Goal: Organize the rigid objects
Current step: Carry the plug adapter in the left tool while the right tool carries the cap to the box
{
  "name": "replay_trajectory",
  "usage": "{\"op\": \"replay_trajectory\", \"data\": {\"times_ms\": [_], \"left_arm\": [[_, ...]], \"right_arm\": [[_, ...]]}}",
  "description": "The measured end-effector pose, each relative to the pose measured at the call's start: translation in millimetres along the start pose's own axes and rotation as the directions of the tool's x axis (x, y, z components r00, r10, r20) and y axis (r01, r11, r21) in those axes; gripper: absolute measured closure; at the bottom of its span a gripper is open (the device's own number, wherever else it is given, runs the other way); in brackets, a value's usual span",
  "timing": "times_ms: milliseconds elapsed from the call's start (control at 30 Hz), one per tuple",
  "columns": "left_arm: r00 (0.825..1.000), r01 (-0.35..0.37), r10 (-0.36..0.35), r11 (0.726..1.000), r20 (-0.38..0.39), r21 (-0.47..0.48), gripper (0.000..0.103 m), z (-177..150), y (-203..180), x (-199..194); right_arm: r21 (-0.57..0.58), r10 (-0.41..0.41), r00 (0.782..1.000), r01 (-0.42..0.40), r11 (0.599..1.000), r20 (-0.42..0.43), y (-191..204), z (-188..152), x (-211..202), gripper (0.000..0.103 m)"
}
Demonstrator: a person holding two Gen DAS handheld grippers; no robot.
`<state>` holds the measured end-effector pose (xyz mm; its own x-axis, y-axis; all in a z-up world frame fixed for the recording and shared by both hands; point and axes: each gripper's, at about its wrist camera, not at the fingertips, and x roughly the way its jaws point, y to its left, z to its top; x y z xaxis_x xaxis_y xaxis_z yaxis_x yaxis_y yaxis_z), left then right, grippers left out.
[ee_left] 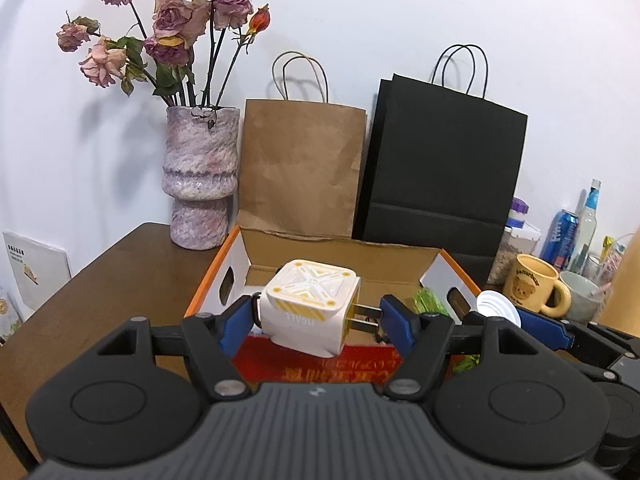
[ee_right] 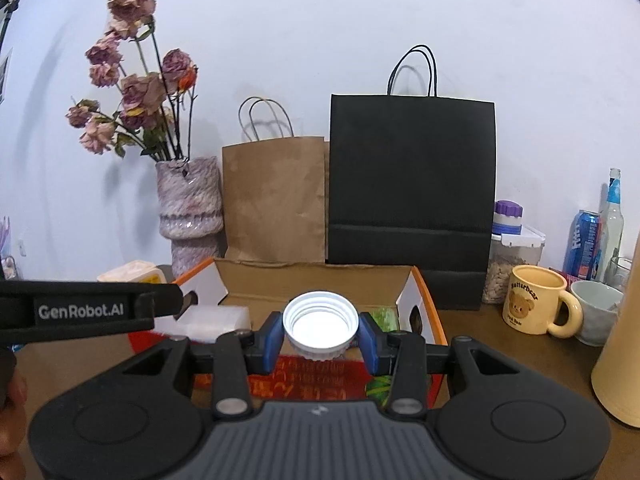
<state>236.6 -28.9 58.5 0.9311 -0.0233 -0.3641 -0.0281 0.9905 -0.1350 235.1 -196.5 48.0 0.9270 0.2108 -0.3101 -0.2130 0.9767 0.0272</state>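
Note:
My left gripper (ee_left: 316,316) is shut on a white and yellow plug adapter (ee_left: 308,304), prongs pointing right, held over the open cardboard box (ee_left: 236,256). My right gripper (ee_right: 320,338) is shut on a white screw cap (ee_right: 320,322), its open side facing the camera, held over the same box (ee_right: 424,288). The cap also shows in the left wrist view (ee_left: 498,306) at the right. The box has orange edges, a red printed sheet (ee_right: 316,380) on its floor and a green wrapped item (ee_right: 384,316) at its right side.
A pink vase of dried roses (ee_left: 200,176), a brown paper bag (ee_left: 300,168) and a black paper bag (ee_right: 412,184) stand behind the box. A yellow bear mug (ee_right: 536,304), a grey cup (ee_right: 596,312), a can, a bottle and a jar crowd the right. The brown table (ee_left: 100,296) extends left.

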Motion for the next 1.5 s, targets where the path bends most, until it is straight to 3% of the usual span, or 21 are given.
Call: {"op": "replay_trajectory", "data": {"times_ms": [800,1500], "left_arm": [[0.999,-0.052,0.052,0.999,-0.007,-0.009,0.032,29.6,8.8,86.0],[0.99,-0.12,0.122,0.992,-0.075,0.023,0.032,25.5,19.5,144.4]], "right_arm": [[0.033,0.026,0.999,-0.025,0.999,-0.027,-11.7,27.1,94.4,0.064],[0.027,0.019,0.994,-0.016,1.0,-0.103,-20.2,22.9,152.6,0.064]]}}
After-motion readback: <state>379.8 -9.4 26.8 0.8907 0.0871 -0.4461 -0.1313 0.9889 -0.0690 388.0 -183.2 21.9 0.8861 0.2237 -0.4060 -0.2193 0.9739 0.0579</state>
